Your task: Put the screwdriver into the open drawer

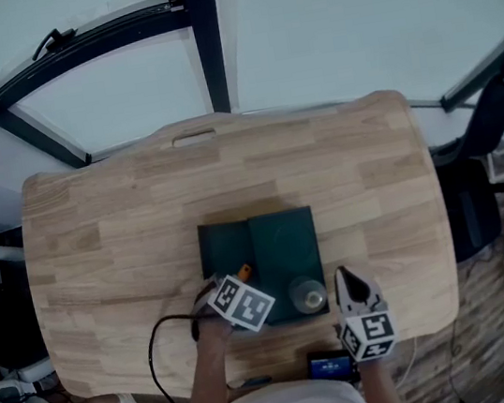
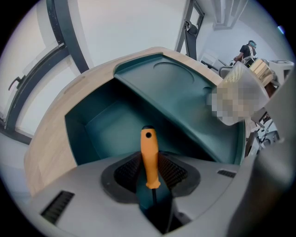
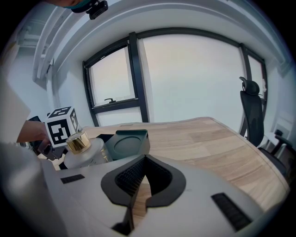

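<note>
Left gripper view: left tool (image 2: 151, 178), poised over the drawer (image 2: 106, 125), clamps the screwdriver (image 2: 149, 150); right tool (image 3: 141, 176) closed, empty.

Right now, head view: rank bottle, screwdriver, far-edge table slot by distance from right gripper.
1. Bottle, just left of the right gripper.
2. Screwdriver, further left, held in the left gripper.
3. Table slot, at the far edge, left of centre.

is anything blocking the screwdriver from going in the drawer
Nothing visible. The left gripper holds the screwdriver with its handle pointing over the open drawer, whose inside looks bare. The bottle stands off to the right, clear of the opening.
</note>
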The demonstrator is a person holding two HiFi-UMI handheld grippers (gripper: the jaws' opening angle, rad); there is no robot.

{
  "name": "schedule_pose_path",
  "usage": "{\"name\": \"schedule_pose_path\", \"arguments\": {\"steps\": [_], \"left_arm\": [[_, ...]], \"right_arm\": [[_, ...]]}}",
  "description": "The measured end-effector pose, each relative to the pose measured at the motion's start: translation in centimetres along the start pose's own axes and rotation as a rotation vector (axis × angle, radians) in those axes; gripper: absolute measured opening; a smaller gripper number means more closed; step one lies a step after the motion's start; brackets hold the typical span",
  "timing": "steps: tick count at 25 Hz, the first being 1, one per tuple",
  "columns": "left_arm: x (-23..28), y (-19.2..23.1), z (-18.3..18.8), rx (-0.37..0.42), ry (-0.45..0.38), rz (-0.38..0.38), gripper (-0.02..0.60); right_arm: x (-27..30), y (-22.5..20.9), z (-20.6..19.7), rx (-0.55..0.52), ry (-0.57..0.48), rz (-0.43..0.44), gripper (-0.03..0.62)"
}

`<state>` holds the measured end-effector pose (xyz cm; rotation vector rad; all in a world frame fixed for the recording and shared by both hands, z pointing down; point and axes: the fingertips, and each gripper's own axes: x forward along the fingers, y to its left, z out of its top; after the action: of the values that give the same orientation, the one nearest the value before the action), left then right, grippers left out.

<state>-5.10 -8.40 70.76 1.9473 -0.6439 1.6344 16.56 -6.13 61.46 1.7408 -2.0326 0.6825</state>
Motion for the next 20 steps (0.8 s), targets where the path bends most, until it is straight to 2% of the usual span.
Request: {"name": "schedule_pose_path", "arguments": {"steps": [13,20], "left_arm": [[-0.2,0.1,0.3,-0.035,-0.052,-0.024,0.113],[-0.9,0.5,0.3,-0.095,-0.104,-0.041,0.112]], "right_arm": [[-0.1,-0.1,0.4,-0.006,-0.010,0.002,-0.004],[-0.4,-0.3,0.6,0.002,-0.015,0.000,-0.003]]}}
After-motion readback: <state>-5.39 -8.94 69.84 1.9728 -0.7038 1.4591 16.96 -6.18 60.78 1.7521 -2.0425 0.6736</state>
